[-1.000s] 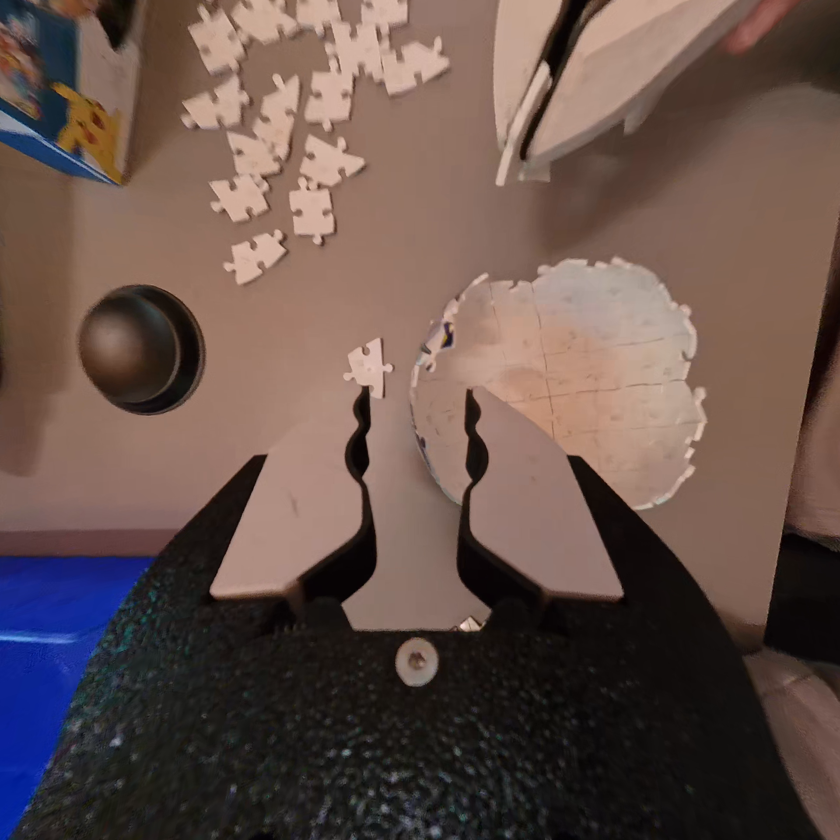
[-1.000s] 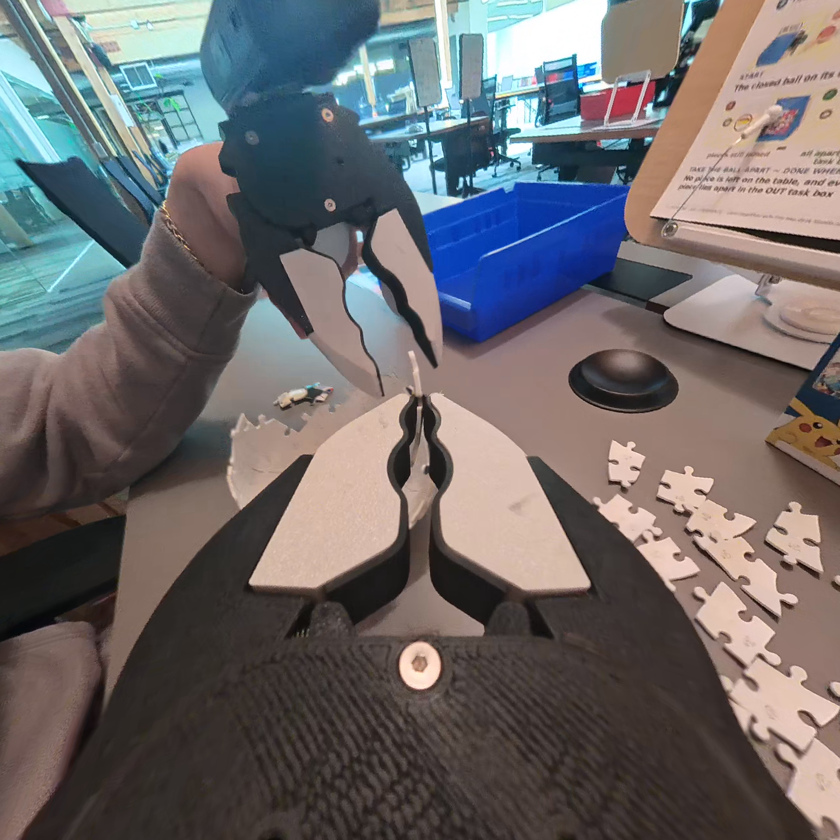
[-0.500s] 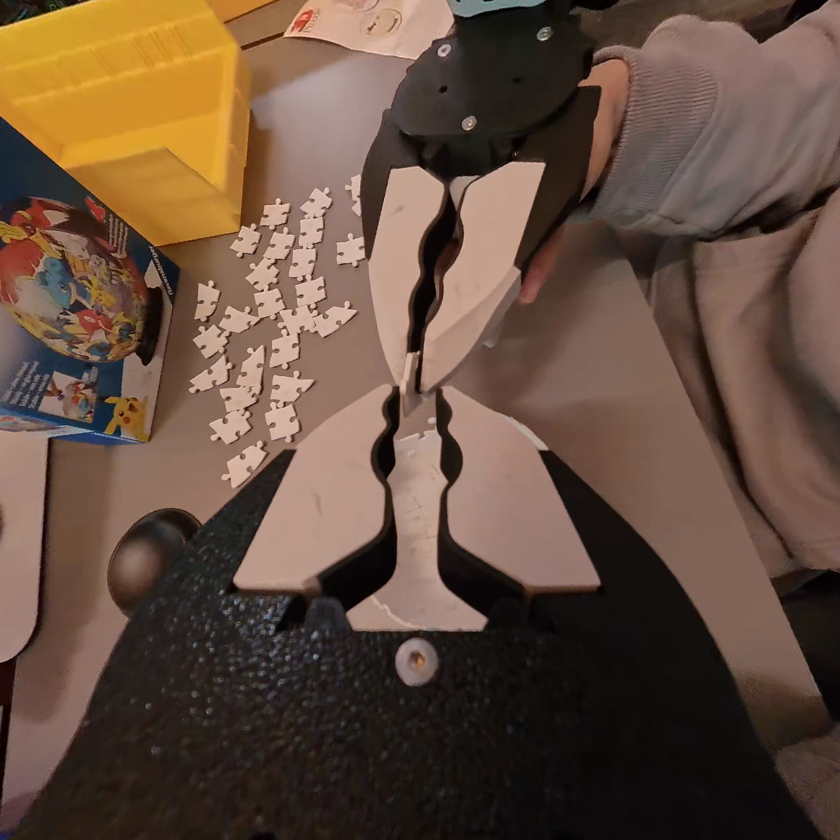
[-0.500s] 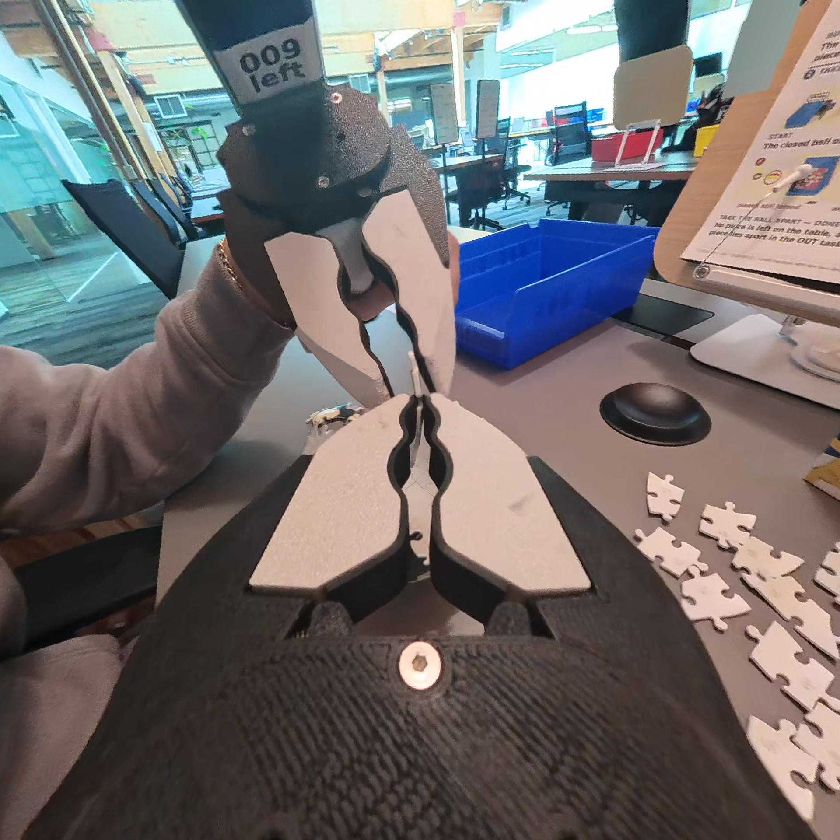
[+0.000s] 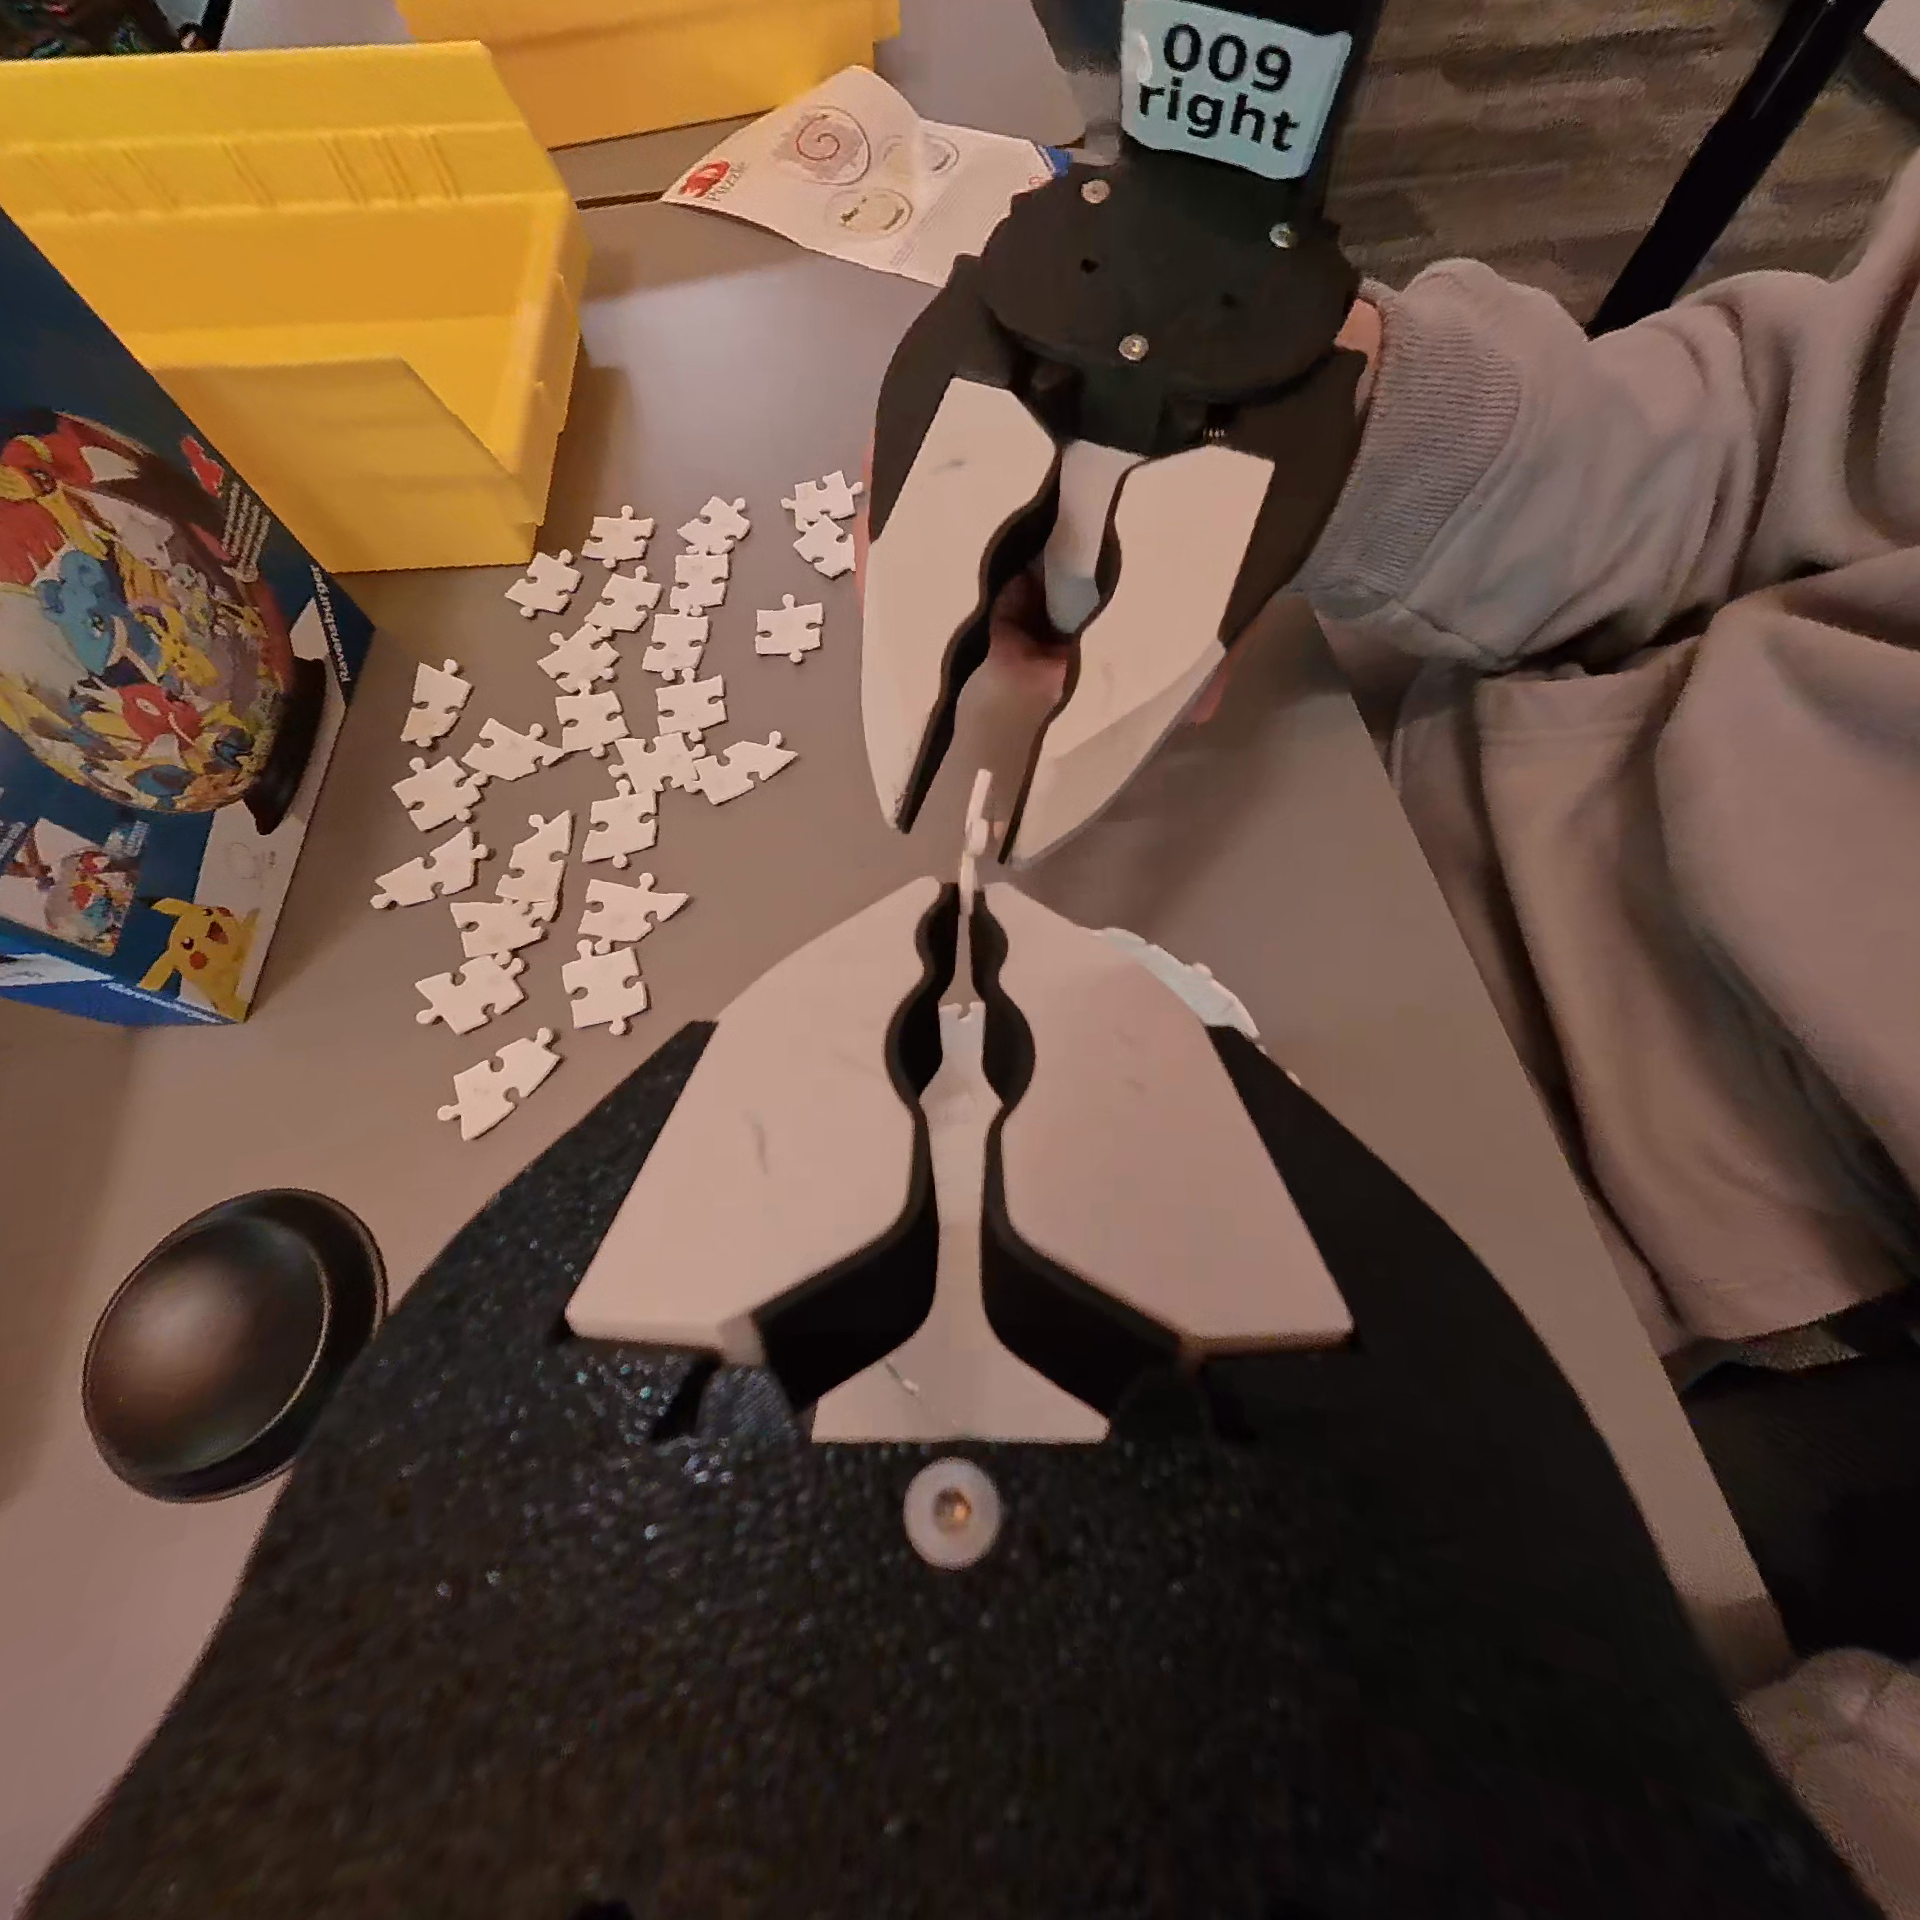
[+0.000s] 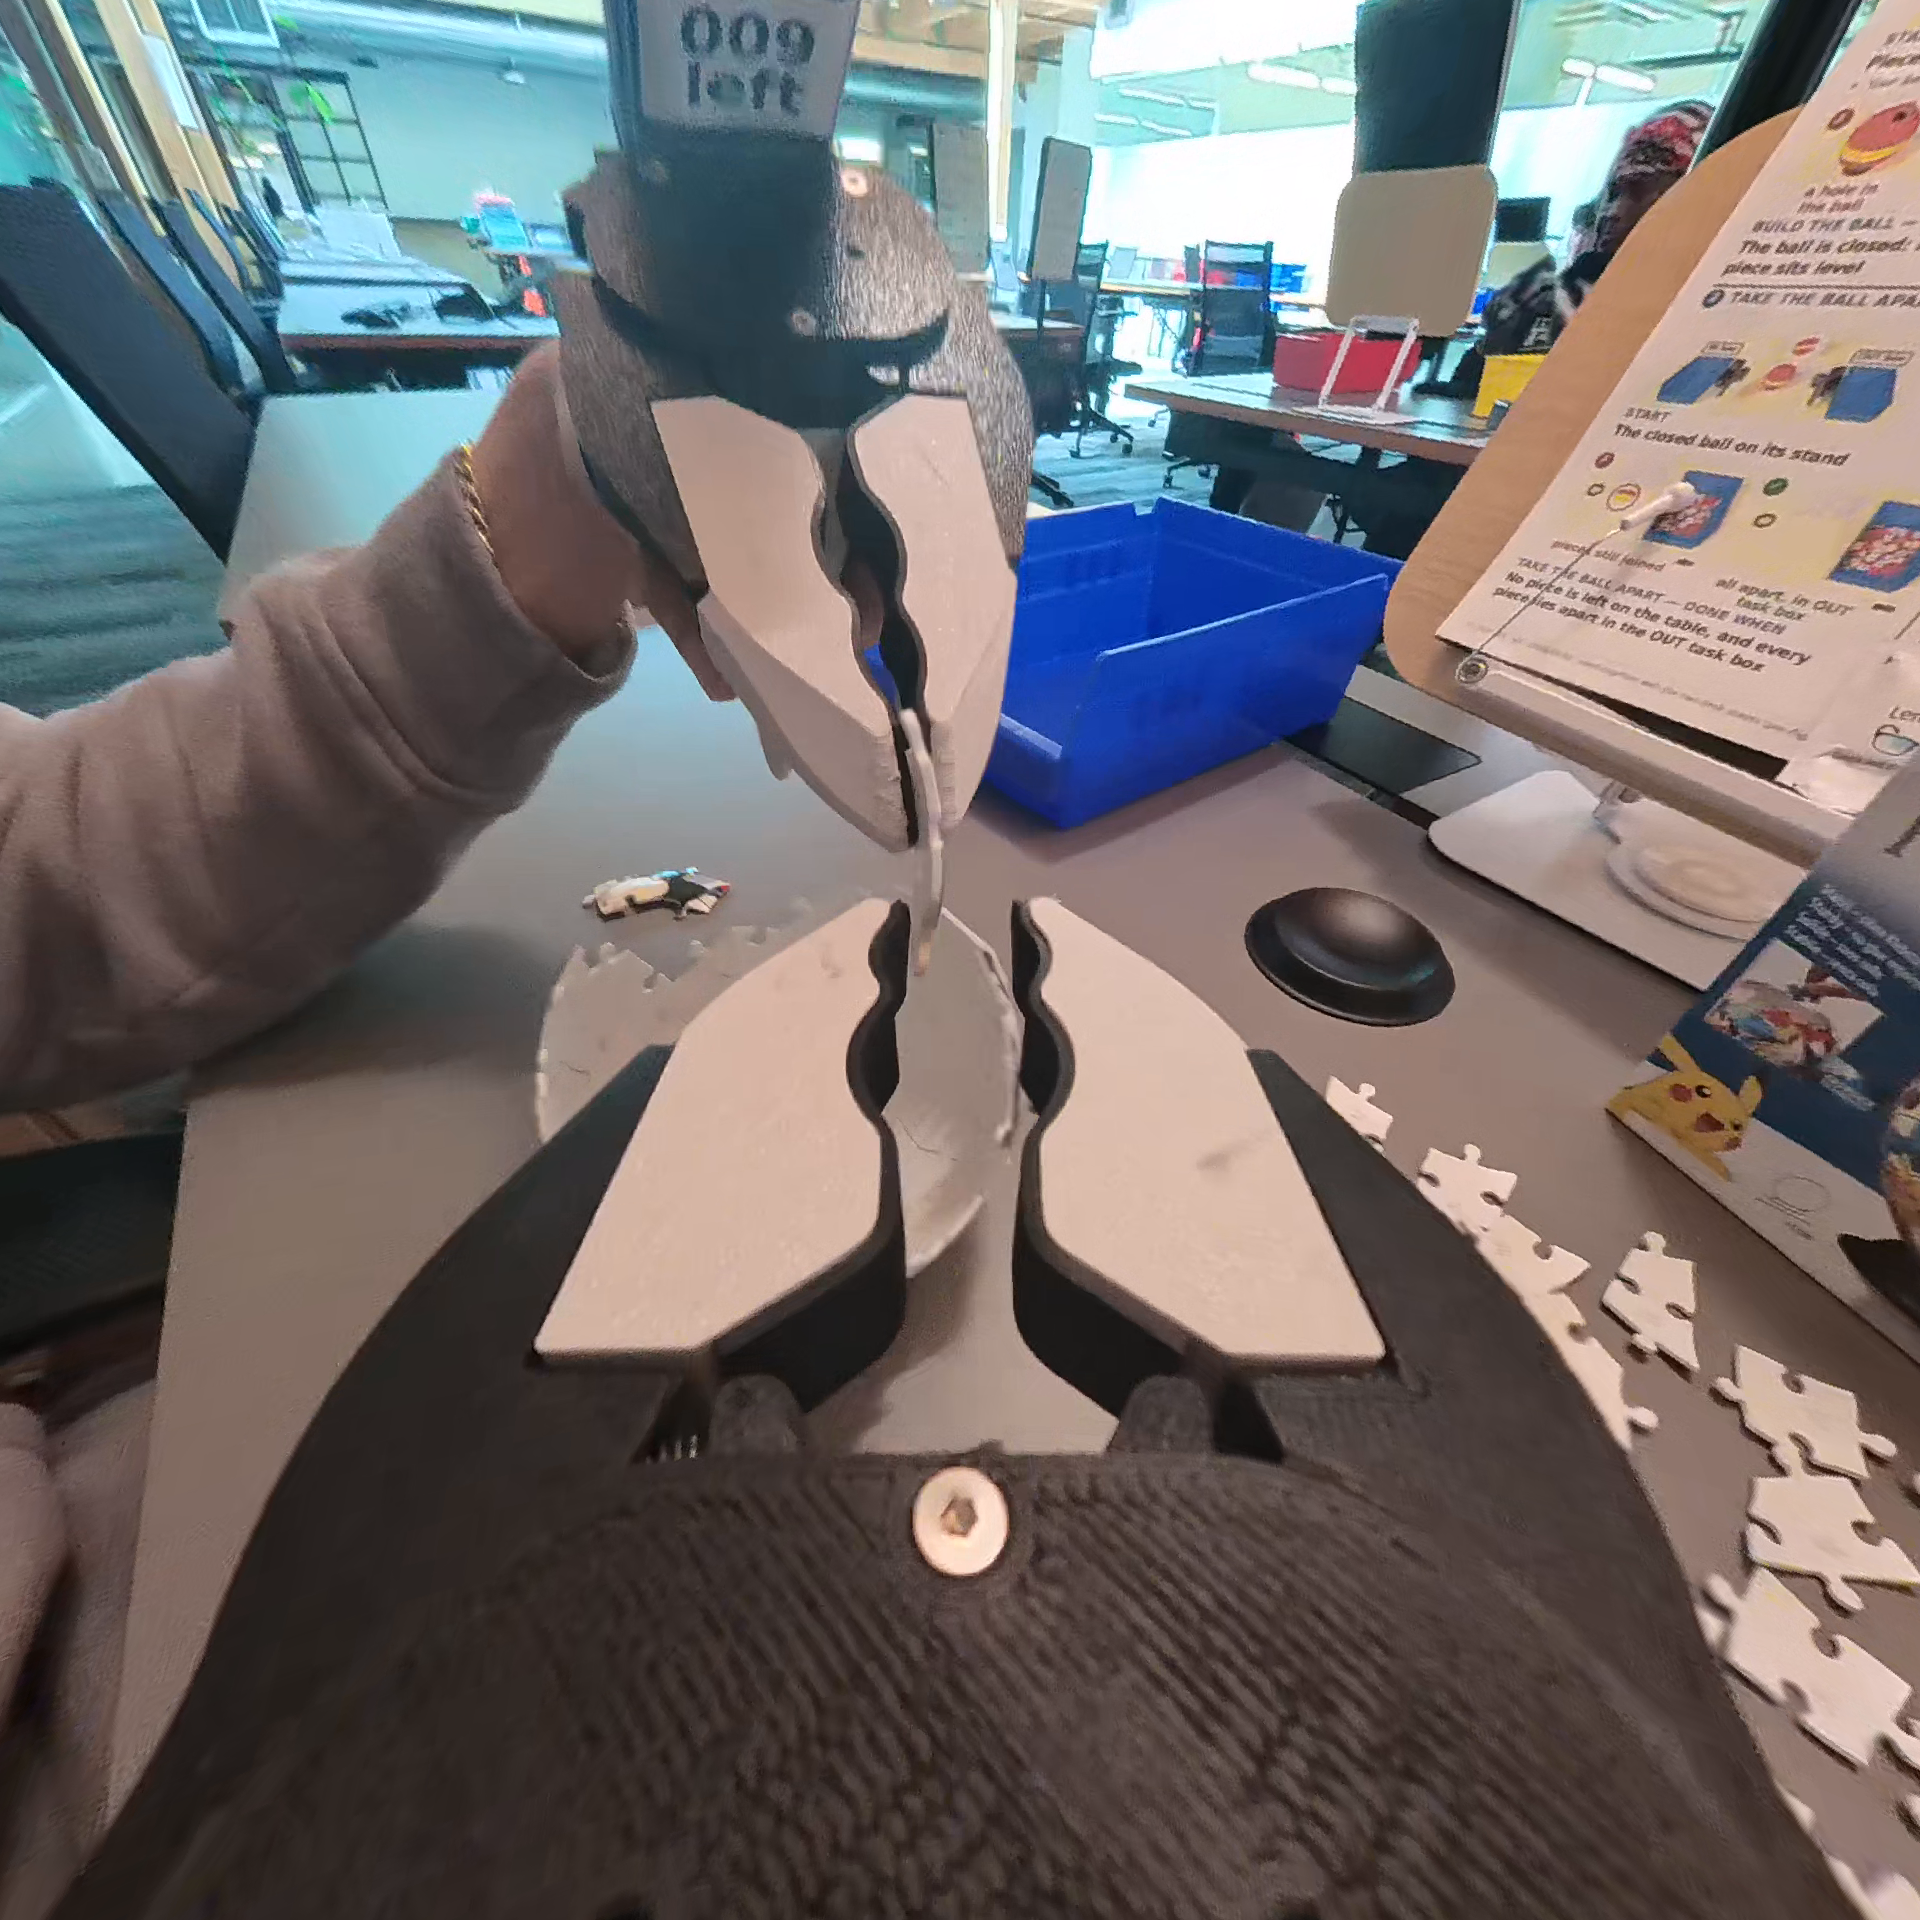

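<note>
My left gripper (image 5: pixel 968 891) is shut on a white puzzle piece (image 5: pixel 977 821), held edge-on above the table. In the right wrist view the left gripper (image 6: pixel 920 821) points down and the piece (image 6: pixel 928 883) hangs from its tips. My right gripper (image 6: pixel 954 914) is open, its fingers either side of the piece's lower end and not touching it. It faces the left gripper tip to tip in the left wrist view (image 5: pixel 956 831). A curved white shell of joined puzzle pieces (image 6: pixel 603 997) lies on the grey table beneath both grippers, mostly hidden.
Several loose white pieces (image 5: pixel 582 790) lie beside a puzzle box (image 5: pixel 125 665) and yellow bins (image 5: pixel 312 260). A black round stand (image 6: pixel 1351 956), a blue bin (image 6: pixel 1174 644), an instruction board (image 6: pixel 1714 416) and a small coloured piece cluster (image 6: pixel 655 894) are on the table. My left and right fingertips are right by each other.
My left gripper rose from over the shell and shut on the piece that the right gripper was holding. My right gripper then opened and let the piece go.
</note>
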